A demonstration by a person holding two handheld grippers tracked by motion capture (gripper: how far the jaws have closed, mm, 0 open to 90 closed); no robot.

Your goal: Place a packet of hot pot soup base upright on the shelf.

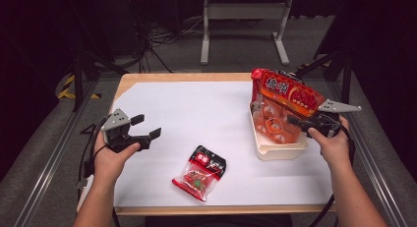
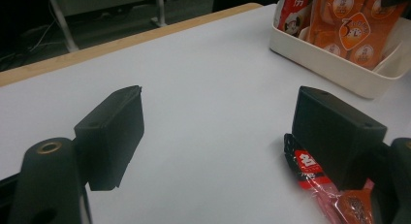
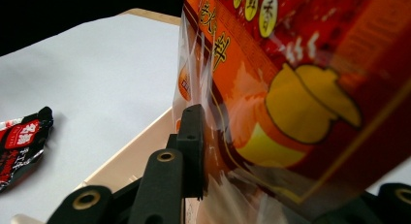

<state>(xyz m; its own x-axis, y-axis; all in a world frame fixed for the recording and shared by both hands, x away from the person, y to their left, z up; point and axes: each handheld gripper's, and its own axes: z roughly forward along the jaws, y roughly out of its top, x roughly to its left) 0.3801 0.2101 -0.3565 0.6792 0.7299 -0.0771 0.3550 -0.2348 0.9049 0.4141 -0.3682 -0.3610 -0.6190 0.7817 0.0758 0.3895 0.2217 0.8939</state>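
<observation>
orange snack bag (image 1: 287, 97) between right fingers (image 3: 191, 136)

snack bag (image 1: 287, 97) over bin (image 1: 278, 151), table (image 1: 196, 104) right; small packet (image 1: 199, 174) front-centre

**Open jaws over a white table**

Two black jaws of the left gripper (image 2: 213, 136) stand wide apart above the white table surface (image 2: 208, 78). A red and black snack packet (image 2: 315, 178) lies partly behind one jaw. A cream bin (image 2: 334, 69) holds orange snack packs (image 2: 354, 27).
</observation>
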